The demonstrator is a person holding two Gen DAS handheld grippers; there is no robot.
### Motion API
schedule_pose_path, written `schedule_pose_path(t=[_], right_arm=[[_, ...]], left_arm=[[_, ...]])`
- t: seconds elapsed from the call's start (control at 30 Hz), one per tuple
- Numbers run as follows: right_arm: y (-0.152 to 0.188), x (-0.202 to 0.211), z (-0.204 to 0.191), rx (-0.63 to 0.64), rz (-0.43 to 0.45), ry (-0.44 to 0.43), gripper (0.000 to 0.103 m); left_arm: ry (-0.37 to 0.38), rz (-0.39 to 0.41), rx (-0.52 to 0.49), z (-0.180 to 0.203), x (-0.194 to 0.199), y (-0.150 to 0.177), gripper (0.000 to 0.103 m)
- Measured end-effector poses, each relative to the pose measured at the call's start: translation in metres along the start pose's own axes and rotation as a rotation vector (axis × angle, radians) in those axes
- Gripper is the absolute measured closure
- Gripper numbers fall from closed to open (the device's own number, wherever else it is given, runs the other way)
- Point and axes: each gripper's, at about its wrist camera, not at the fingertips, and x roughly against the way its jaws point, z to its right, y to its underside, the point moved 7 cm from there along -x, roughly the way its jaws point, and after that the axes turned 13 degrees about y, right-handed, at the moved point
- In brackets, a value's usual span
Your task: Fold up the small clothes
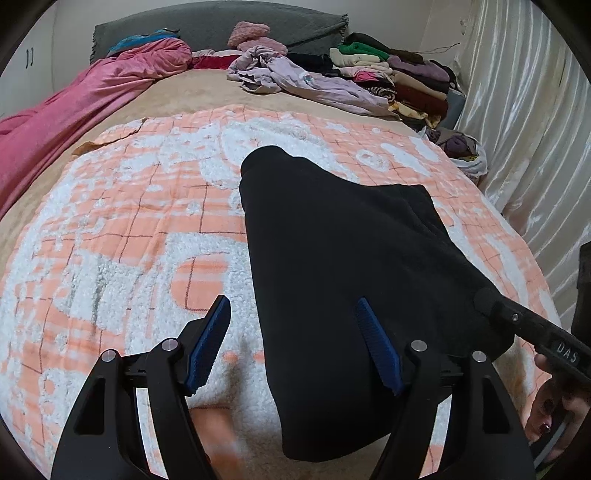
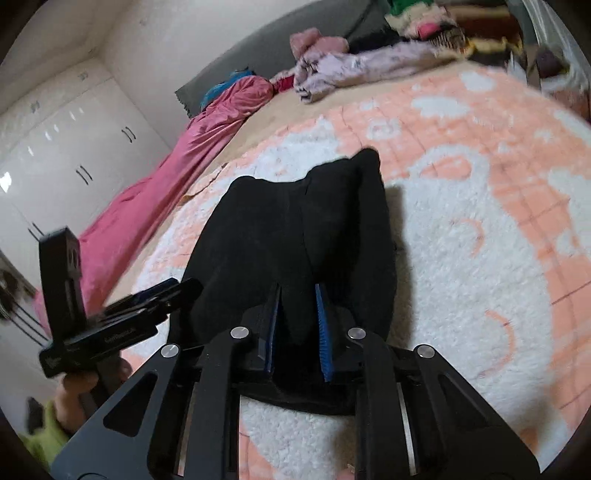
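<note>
The bed [image 1: 192, 92] fills both of my views, its tan cover running back to a grey headboard [image 1: 207, 22]; over the near part lies a peach-and-white fleecy blanket [image 1: 122, 221] with a thin checked pattern; a pink quilt [image 1: 74, 107] trails down the left edge, and white wardrobe doors [image 2: 62, 147] stand beyond it in the right wrist view; a shiny pale curtain [image 1: 524, 122] hangs along the right side. At the far end a stack of folded clothes [image 1: 391, 77] sits beside a crumpled lilac garment [image 1: 295, 77].

The black garment [image 1: 351, 258] lies on the blanket in front of me, partly folded, its narrow end pointing away towards the headboard and its wide end nearest my tools.

My right gripper [image 2: 297, 321] points down at the near edge of it; its blue pads [image 2: 322, 325] are drawn close and pinch a ridge of the black cloth between them. In the left wrist view the same tool comes in from the right, and white letters "DAS" show on its body; my right hand [image 1: 554, 402] wraps the handle below.

My left gripper [image 1: 295, 343] tilts down with its jaws spread wide; the right pad lies over the black cloth, the left over bare blanket, nothing gripped. Its body carries small white print, too blurred to read; my left hand [image 2: 79, 391] holds it, with a yellow-green sleeve [image 2: 44, 439] below.
</note>
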Motion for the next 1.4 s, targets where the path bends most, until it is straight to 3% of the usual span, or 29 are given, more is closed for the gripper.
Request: schedule_pose_path(t=[0.13, 0.23, 0.3, 0.37, 0.47, 0.6, 0.87, 0.93, 1.0, 1.1, 1.23, 1.4], right_arm=[[0.011, -0.016, 0.006, 0.004, -0.043, 0.041, 0.089], [0.009, -0.012, 0.007, -0.014, -0.041, 0.013, 0.08], [0.001, 0.0, 0.008, -0.049, -0.002, -0.028, 0.073], [-0.017, 0.013, 0.009, -0.062, 0.065, -0.039, 0.072], [-0.045, 0.012, 0.01, -0.04, 0.099, -0.012, 0.072], [-0.063, -0.015, 0.01, -0.001, 0.054, 0.041, 0.073], [-0.058, -0.07, 0.008, 0.053, -0.055, 0.106, 0.073], [-0.054, -0.072, 0.006, 0.053, -0.056, 0.084, 0.094], [-0.057, -0.063, 0.002, 0.072, -0.034, 0.082, 0.1], [-0.065, -0.046, 0.004, 0.074, 0.022, 0.106, 0.1], [-0.053, -0.066, 0.006, 0.127, -0.021, 0.187, 0.099], [-0.05, -0.07, 0.013, 0.119, -0.013, 0.218, 0.088]], left_arm=[[0.016, -0.007, 0.007, 0.002, -0.003, 0.002, 0.032], [0.002, -0.005, -0.004, 0.002, -0.003, 0.003, 0.032], [-0.002, -0.003, 0.0, 0.001, -0.003, 0.003, 0.033], [0.001, -0.003, 0.005, -0.001, -0.004, 0.004, 0.033], [0.001, -0.002, 0.001, -0.002, -0.004, 0.004, 0.033], [-0.021, 0.0, -0.036, 0.001, -0.004, 0.004, 0.033], [-0.048, 0.014, -0.087, 0.006, -0.003, 0.005, 0.033], [-0.046, 0.015, -0.086, 0.007, -0.003, 0.005, 0.033], [-0.045, 0.016, -0.084, 0.008, -0.003, 0.005, 0.033], [-0.036, 0.015, -0.079, 0.008, -0.003, 0.005, 0.033], [-0.014, 0.011, -0.059, 0.007, -0.005, 0.006, 0.03], [-0.005, 0.009, -0.052, 0.007, -0.006, 0.006, 0.03]])
